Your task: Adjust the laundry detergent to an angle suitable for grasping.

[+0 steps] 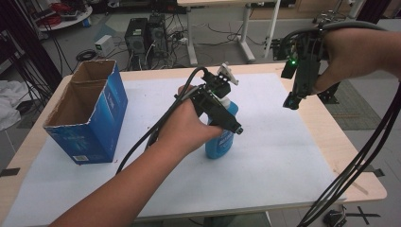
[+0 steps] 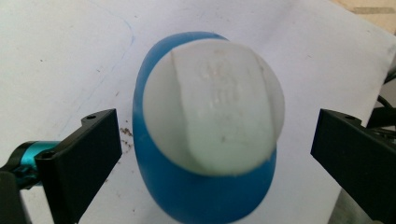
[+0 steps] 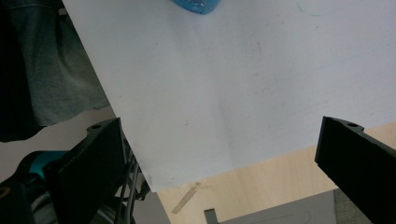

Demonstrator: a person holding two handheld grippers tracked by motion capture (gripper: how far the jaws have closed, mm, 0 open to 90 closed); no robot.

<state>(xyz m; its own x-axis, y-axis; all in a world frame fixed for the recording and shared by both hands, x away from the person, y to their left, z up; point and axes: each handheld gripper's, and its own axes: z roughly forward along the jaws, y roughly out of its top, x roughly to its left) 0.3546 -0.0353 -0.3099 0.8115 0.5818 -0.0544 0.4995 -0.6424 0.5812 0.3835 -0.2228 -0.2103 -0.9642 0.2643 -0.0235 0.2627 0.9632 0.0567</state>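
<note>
An open blue carton (image 1: 85, 113) stands well to the left of the left gripper (image 2: 212, 144), clear of its path. A white sheet (image 1: 265, 142) covers the table (image 1: 359, 156). The blue bottle (image 2: 205, 186) with its white cap (image 2: 212, 107) stands upright directly below, between the wide-spread jaws, apparently untouched. The right gripper (image 3: 219, 154) hangs raised to the right, jaws wide, holding nothing.

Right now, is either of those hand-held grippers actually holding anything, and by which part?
Nothing is held. The left hand-held gripper stands open around the blue bottle near its white cap, jaws apart from it. The right hand-held gripper is open above the table.
</note>
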